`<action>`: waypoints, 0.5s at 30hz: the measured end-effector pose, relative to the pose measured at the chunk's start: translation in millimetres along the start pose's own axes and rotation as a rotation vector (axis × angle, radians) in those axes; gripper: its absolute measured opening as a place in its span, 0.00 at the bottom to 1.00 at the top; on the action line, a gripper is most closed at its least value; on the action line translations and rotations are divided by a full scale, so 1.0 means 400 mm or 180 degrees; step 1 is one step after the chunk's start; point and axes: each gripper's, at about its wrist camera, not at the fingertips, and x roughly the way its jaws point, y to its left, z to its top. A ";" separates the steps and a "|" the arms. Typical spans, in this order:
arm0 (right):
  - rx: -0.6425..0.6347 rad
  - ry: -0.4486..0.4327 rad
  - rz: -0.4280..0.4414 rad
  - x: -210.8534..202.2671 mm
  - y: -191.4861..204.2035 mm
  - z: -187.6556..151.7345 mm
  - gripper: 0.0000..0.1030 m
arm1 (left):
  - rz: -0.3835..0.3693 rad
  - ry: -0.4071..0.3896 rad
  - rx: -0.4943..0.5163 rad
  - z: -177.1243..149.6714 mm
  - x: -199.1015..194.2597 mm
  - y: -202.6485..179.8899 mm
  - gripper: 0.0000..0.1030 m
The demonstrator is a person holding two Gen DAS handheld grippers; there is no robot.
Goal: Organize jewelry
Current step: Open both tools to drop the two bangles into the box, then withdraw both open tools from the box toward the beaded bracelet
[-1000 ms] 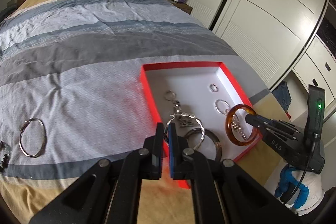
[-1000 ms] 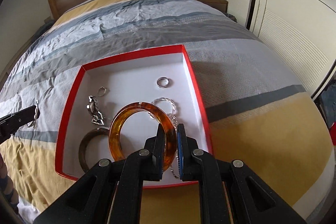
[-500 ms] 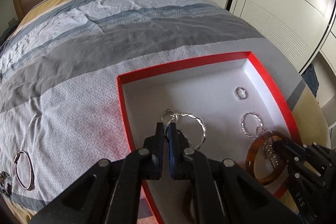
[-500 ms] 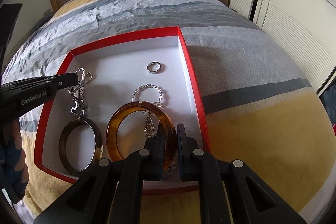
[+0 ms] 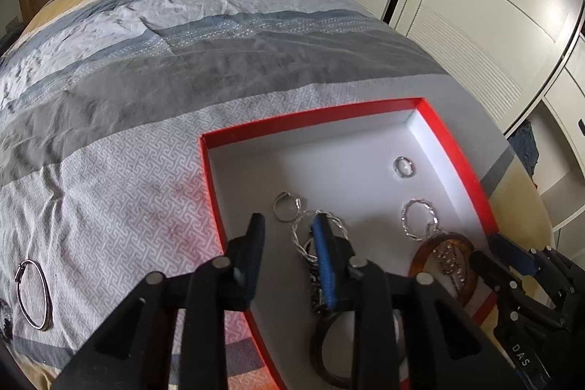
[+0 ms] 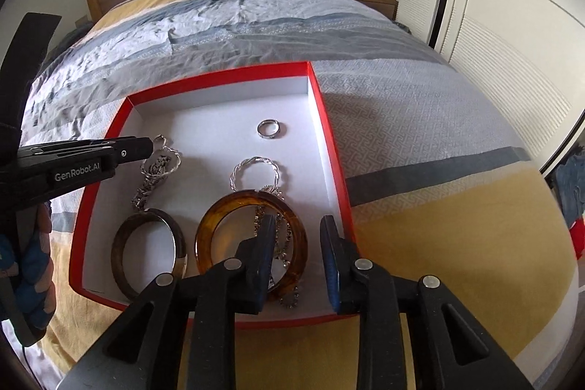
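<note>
A red-rimmed box (image 6: 329, 148) with a white floor is seen mid-frame; an amber bangle (image 6: 252, 243), a dark bangle (image 6: 146, 251), twisted silver hoops (image 6: 256, 170) and a ring (image 6: 268, 128) are contained. The left gripper (image 5: 289, 225) and right gripper (image 6: 298, 225) have just been opening; nothing is gripped. A striped bedspread (image 6: 420, 134) lies beneath; wardrobe doors (image 5: 475, 6) are noted upper right.

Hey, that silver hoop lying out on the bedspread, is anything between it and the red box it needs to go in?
Nothing visible does. The silver hoop lies alone on the bedspread, with only bare patterned fabric between it and the red box's near wall. The left gripper hangs open over the box, holding nothing.
</note>
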 end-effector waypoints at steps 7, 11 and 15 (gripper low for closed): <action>0.0092 -0.0178 -0.0022 -0.142 0.022 0.000 0.38 | -0.0064 -0.0216 -0.0065 -0.035 -0.165 0.010 0.31; 0.0094 -0.0274 -0.0012 -0.242 0.065 -0.022 0.44 | 0.0017 -0.0353 -0.0100 -0.077 -0.278 0.027 0.35; 0.0089 -0.0336 -0.0015 -0.332 0.108 -0.059 0.47 | 0.0212 -0.0532 -0.0123 -0.141 -0.408 0.043 0.35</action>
